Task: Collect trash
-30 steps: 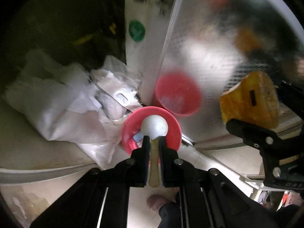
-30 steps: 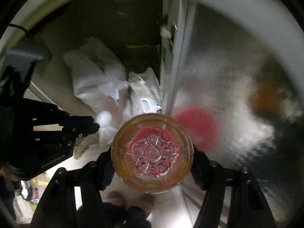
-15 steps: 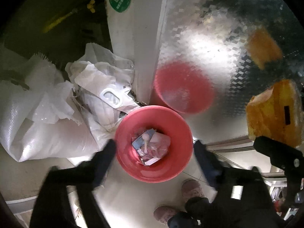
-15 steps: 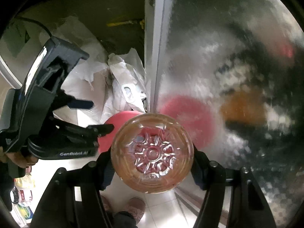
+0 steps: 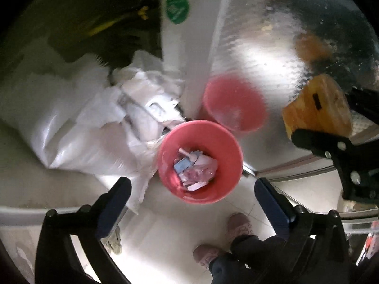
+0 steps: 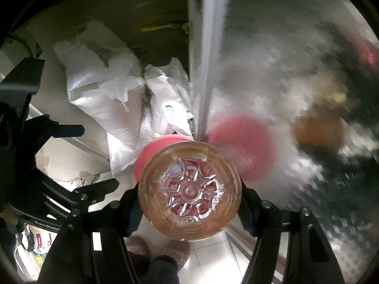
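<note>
A red bin (image 5: 227, 142) stands on the floor and holds wrappers and a white spoon (image 5: 189, 156). Above it my left gripper (image 5: 191, 188) has its jaws opening wide, with nothing between them. My right gripper (image 6: 189, 213) is shut on an amber plastic bottle (image 6: 189, 191), seen bottom-on and hovering over the bin's rim (image 6: 151, 151). In the left wrist view that bottle (image 5: 317, 108) hangs at the right with the right gripper's fingers (image 5: 331, 146) on it. The left gripper (image 6: 90, 157) shows at the left of the right wrist view.
White woven sacks (image 5: 78, 127) are piled left of the bin. A patterned steel panel (image 5: 272, 54) behind it mirrors the bin and bottle. A white post bears a green sticker (image 5: 177, 8). A person's slippers (image 5: 239, 224) stand on the tiled floor below the bin.
My left gripper opened and let go of the white spoon, which now lies in the red bin. The right gripper with the bottle has sunk closer to the bin.
</note>
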`<state>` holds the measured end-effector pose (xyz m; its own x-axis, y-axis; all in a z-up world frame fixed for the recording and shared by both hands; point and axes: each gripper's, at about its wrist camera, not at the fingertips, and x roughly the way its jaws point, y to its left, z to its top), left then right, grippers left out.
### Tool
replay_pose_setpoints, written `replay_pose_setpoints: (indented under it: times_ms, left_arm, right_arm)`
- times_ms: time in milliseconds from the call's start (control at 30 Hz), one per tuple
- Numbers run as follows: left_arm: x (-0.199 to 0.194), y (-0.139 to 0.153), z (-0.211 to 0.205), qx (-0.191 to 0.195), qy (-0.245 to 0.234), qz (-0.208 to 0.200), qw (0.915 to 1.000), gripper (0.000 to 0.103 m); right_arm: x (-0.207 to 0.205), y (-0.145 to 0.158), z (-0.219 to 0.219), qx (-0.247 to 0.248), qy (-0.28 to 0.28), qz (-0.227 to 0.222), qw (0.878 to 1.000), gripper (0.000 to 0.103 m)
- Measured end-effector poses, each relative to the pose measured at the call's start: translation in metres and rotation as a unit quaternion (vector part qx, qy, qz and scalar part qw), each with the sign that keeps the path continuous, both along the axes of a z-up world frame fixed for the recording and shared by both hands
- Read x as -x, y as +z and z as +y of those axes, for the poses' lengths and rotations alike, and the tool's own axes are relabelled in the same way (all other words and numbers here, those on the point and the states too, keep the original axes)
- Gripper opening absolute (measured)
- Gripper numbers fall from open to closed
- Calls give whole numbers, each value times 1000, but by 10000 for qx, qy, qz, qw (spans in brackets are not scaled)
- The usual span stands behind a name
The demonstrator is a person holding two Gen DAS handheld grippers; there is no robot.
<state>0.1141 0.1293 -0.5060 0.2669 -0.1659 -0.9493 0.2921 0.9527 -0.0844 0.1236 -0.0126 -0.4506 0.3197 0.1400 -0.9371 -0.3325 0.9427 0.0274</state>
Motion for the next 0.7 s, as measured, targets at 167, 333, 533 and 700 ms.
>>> replay_pose_setpoints:
  times_ms: [167,333,533,700]
  left_arm:
    - [10,-4,24,-39,272,26,9996,103]
    - [16,-10,44,-129,528,17,9985,103]
    - [21,-7,51,-167,678,20,9976,103]
    - [28,19,53,-131,906,48,9958,103]
  right_arm:
    - [-6,-12,21,-50,299,32,9995,64]
    - [-9,-18,39,-39,561,-106,9984,65]
    - [-7,-24,47,49,714,-79,9974,96]
    - [2,0,43,90,705,-49,9975,102]
